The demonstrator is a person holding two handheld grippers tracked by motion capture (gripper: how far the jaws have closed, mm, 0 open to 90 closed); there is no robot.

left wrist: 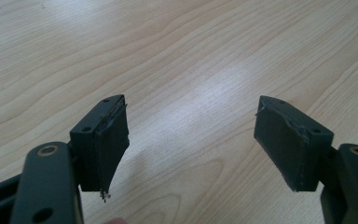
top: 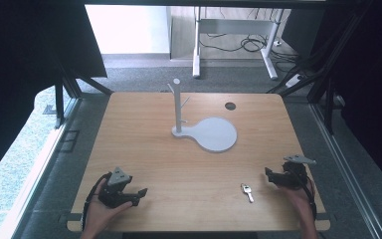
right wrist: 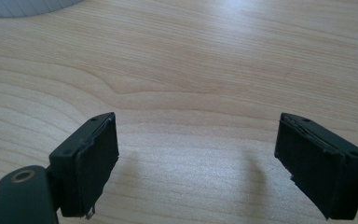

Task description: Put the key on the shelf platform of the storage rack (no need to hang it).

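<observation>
A small silver key (top: 247,192) lies flat on the wooden table (top: 154,154) near the front, right of centre. Behind it, mid-table, a white stand (top: 178,105) with short pegs rises from a white round base plate (top: 214,134). My left gripper (top: 138,196) rests at the front left, held by a hand, open with nothing between its jaws (left wrist: 191,140). At the front right my right gripper (top: 270,176) is open too, a short way right of the key, over bare wood (right wrist: 196,158).
A round dark cable hole (top: 230,105) sits in the table's far right part. Beyond the far edge stand white desk legs (top: 197,50) with cables on the floor. A curved edge of the white base plate (right wrist: 28,7) shows in the right gripper view's top left corner.
</observation>
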